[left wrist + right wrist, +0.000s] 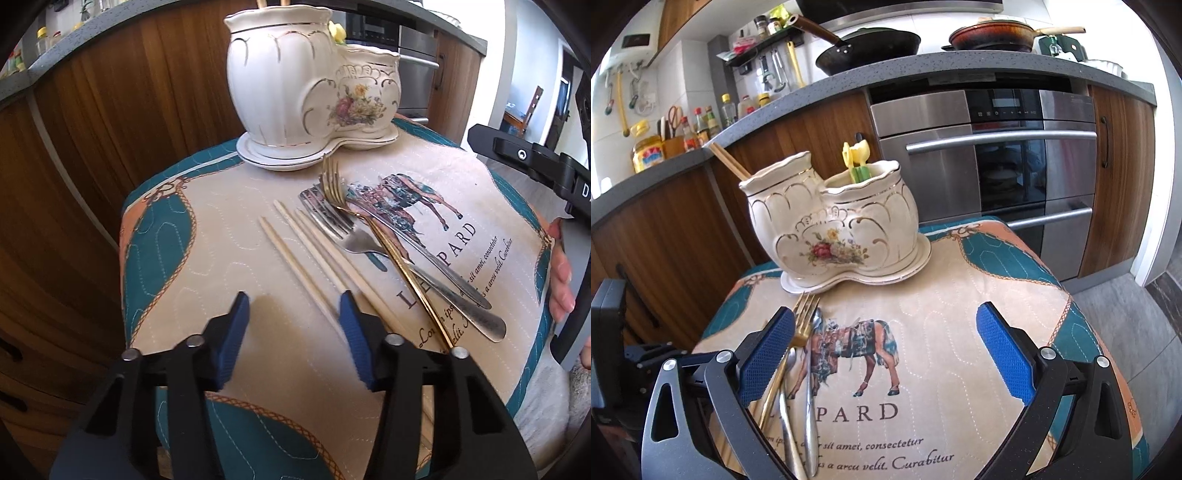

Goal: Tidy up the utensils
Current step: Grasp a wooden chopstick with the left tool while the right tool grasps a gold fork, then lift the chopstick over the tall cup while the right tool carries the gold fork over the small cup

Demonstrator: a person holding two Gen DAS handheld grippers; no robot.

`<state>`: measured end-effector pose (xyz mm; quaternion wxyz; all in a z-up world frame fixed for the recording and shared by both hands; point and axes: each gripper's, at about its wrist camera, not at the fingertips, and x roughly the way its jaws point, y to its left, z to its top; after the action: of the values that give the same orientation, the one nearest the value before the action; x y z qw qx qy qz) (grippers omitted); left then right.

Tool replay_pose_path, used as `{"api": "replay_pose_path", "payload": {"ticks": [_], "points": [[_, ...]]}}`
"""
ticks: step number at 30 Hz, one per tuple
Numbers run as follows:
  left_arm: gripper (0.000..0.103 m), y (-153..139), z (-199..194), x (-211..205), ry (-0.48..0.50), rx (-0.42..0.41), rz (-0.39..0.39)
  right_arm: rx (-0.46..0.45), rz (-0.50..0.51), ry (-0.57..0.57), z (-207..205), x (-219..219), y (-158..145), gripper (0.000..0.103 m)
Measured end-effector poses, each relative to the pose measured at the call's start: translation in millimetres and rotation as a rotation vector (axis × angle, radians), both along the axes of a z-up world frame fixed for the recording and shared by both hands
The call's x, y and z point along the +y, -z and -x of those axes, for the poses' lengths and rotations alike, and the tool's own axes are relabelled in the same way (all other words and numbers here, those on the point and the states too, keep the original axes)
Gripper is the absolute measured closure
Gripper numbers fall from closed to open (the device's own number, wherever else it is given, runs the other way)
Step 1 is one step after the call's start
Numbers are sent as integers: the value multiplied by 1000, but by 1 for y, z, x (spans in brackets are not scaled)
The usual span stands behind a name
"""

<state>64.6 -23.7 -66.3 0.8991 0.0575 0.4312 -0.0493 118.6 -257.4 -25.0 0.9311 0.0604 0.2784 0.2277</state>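
On the desk (pixel 221 236), covered by a quilted beige and teal cloth with a horse print, lie three pale wooden chopsticks (pixel 306 254), one gold metal fork (pixel 373 229), one silver steel fork (pixel 343 236) and two silver steel knives or spoons, hard to tell apart (pixel 436 266). At the far edge stands one cream, flower-painted ceramic double holder (pixel 834 221) with two brown chopsticks in it. The left tongs (pixel 293 308) tilt down, blue pads apart, empty, the right pad at the nearest chopstick. The right tongs (pixel 886 350) hover wide apart, empty.
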Motion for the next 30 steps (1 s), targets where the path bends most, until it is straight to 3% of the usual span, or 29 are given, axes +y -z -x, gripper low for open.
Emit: {"api": "replay_pose_path", "payload": {"ticks": [1, 3, 5, 9, 16, 26, 30], "points": [[65, 0, -1, 0, 11, 3, 4, 0, 3, -3, 0, 1, 0, 5], [83, 0, -5, 0, 34, 17, 13, 1, 9, -6, 0, 3, 0, 5], [84, -1, -6, 2, 43, 31, -1, 3, 17, -11, 0, 5, 1, 5], [88, -2, -13, 10, 49, 77, 47, 12, 33, -41, 1, 12, 3, 5], [94, -2, -13, 17, 45, 65, 31, 53, 96, -150, 8, 46, 11, 8], [98, 0, -9, 38, 3, 46, 92, 174, 171, -244, 7, 91, 27, 63], [98, 1, -7, 40, 4, 36, 84, 199, 201, -243, 4, 103, 31, 76]]}}
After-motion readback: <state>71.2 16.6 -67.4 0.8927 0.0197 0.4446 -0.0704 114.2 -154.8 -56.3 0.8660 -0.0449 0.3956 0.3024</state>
